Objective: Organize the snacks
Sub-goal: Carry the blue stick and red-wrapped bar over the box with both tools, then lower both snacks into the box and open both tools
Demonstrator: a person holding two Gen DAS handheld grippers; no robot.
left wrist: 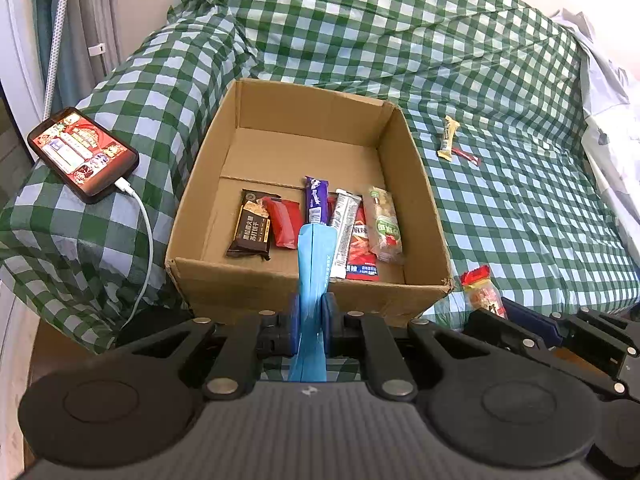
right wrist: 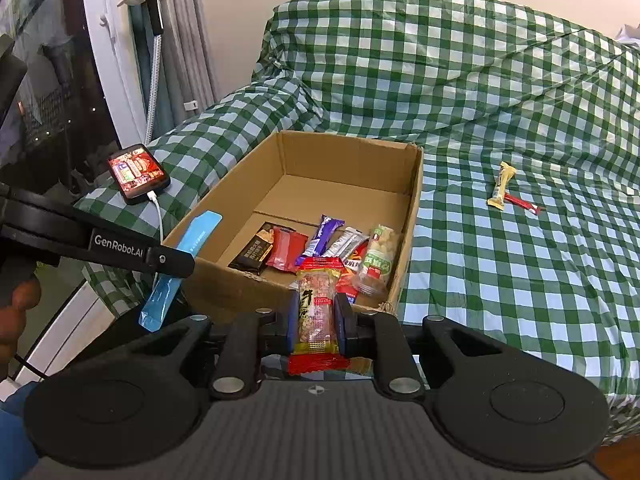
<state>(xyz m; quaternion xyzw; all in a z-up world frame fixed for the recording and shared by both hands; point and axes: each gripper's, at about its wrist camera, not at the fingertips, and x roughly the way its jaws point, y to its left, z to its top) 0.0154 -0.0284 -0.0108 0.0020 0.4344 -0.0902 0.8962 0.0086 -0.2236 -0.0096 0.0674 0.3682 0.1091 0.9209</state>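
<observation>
Both grippers are loaded and poised at the near wall of the cardboard box (left wrist: 304,292): the left gripper (left wrist: 313,326) is clamped on a blue snack packet (left wrist: 314,264) and the right gripper (right wrist: 316,322) on a red-ended nut bar (right wrist: 318,304). Six or so snacks already lie along the box's near side, so most of the sorting looks done. Besides the two in hand, a yellow bar (right wrist: 501,186) and a red stick (right wrist: 522,203) wait out on the checked bed cover (right wrist: 520,280), right of the box.

This is a bedroom in a home: a big bed with a green-and-white checked cover (right wrist: 500,92), long grey curtains (right wrist: 188,40), and a charging black phone (left wrist: 82,154).
</observation>
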